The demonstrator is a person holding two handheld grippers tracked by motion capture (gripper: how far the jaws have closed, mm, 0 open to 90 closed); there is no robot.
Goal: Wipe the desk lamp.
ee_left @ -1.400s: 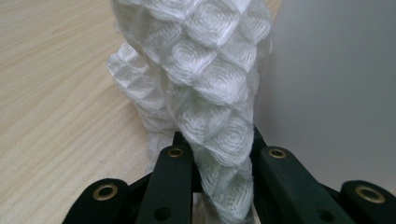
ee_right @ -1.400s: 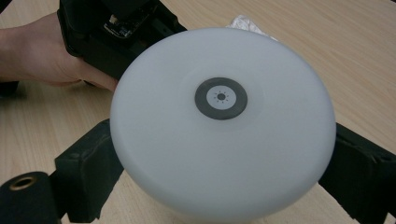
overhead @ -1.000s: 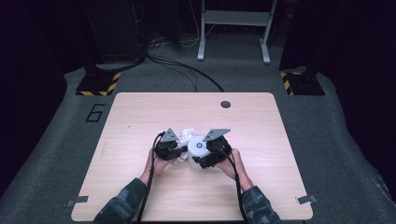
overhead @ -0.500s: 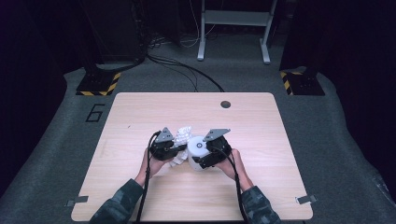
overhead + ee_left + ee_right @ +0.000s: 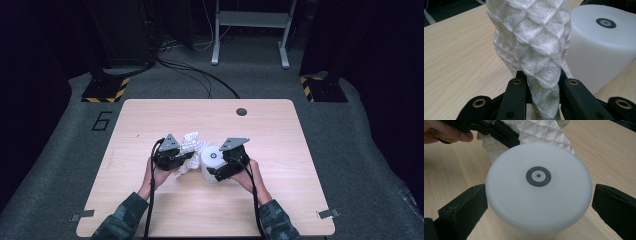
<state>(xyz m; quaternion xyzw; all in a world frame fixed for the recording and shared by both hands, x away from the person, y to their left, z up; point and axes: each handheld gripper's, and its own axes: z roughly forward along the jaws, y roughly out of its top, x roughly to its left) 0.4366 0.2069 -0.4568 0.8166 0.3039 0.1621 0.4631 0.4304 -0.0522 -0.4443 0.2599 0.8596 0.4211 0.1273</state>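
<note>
White quilted cloth [image 5: 534,45], diamond-textured, bunched into a loose roll, sits mid-table slightly toward the person's side, and we see the left gripper [image 5: 543,85] clamped on its lower end, fabric squeezed between the two black jaws. Beside it, touching or nearly so, stands a white matte plastic cylinder [image 5: 538,192] with a small grey-and-black ring mark on its flat top.

From the high view, the cloth [image 5: 191,146] lies just to the left of the cylinder [image 5: 211,161], so the left gripper [image 5: 181,159] is the nearer one to it; its long axis runs away from those jaws, up and toward the far table edge.

Right gripper [image 5: 539,205] straddles the cylinder, one jaw on each side. Left jaw looks against the wall, right jaw shows a slim gap, so we read it as parted around the cylinder, not yet pinching. In the high view the right gripper [image 5: 220,172] sits at the cylinder's near-right side.

Light wooden table [image 5: 280,150] carries both things. We judge the coming move turns on cloth meeting cylinder, likely wiping or wrapping.
</note>
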